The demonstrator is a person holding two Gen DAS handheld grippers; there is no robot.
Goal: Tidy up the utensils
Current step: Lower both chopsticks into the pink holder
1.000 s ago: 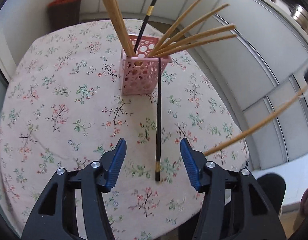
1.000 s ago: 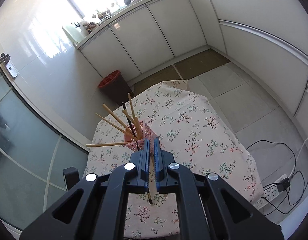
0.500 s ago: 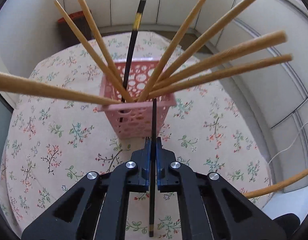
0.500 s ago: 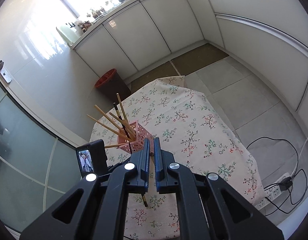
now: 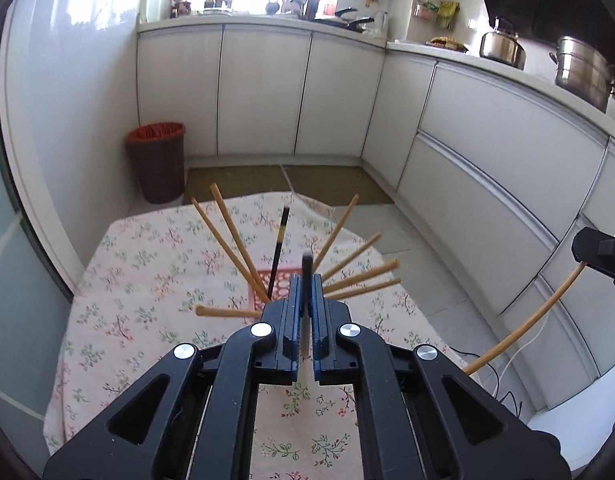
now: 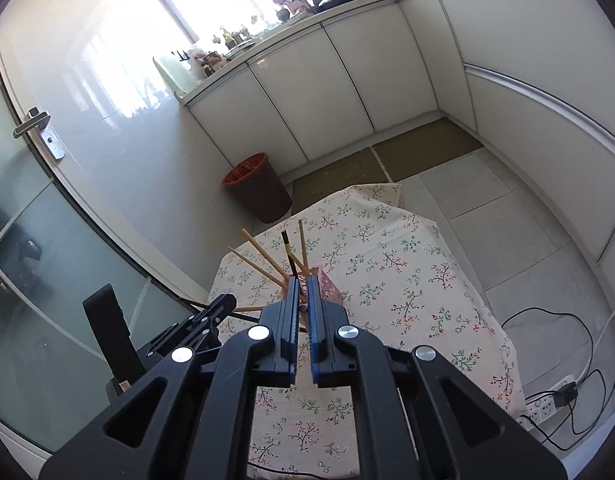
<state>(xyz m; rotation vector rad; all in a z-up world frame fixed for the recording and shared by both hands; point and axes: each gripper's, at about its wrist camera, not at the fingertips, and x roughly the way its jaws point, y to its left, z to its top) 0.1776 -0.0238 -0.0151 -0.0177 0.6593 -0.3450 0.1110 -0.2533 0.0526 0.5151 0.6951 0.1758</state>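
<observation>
My left gripper (image 5: 306, 280) is shut on a black chopstick (image 5: 306, 265), whose tip pokes up just past the blue pads. It hangs above the flowered table (image 5: 147, 300). Behind it, half hidden, stands the pink perforated holder (image 5: 277, 276) with several wooden chopsticks (image 5: 235, 240) and a second black chopstick (image 5: 280, 232) fanned out. My right gripper (image 6: 302, 280) is shut. From the left wrist view it appears at the right edge (image 5: 599, 252), gripping a curved wooden chopstick (image 5: 519, 324). The holder (image 6: 325, 284) sits just beyond its fingertips.
A brown bin with a red liner (image 5: 157, 160) stands on the floor past the table's far-left corner. White cabinets (image 5: 487, 160) run along the back and right. A power strip and cables (image 6: 547, 404) lie on the floor at the right.
The left gripper closed on the black chopstick that lay on the table, then lifted it and tilted upward. The right gripper stayed shut and rose a little.
</observation>
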